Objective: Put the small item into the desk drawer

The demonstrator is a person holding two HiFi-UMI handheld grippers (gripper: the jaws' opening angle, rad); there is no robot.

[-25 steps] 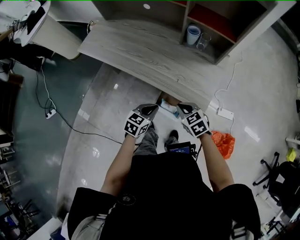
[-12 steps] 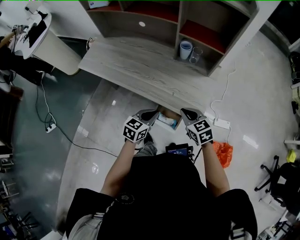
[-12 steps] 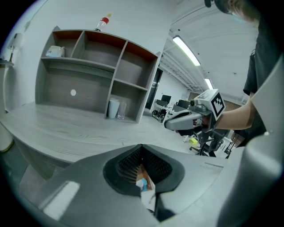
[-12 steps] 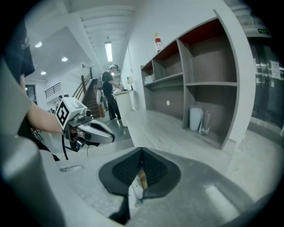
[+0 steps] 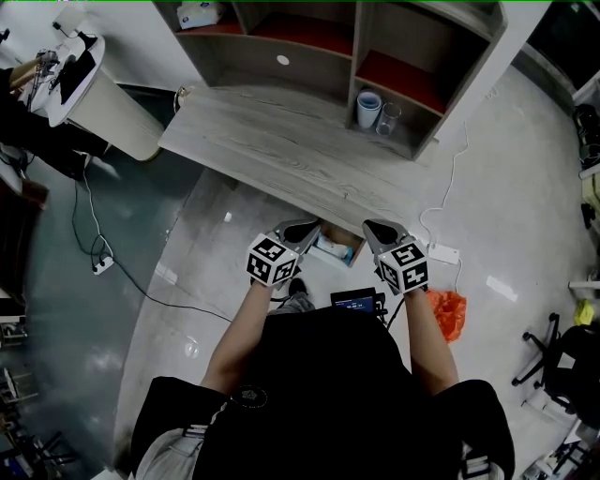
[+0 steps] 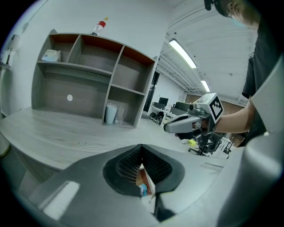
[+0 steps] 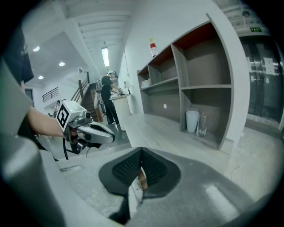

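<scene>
Grey desk, drawer open; both tongs closed, empty.
Left gripper, right gripper sit just beside desk edge; I'd risk clipping it.

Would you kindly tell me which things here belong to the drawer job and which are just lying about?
Job: open drawer; blue-and-white item, seemingly in it; desk; left gripper and right gripper, both shut, empty.
Lying about: cup; glass; tissue box; orange bag; power strip.
</scene>
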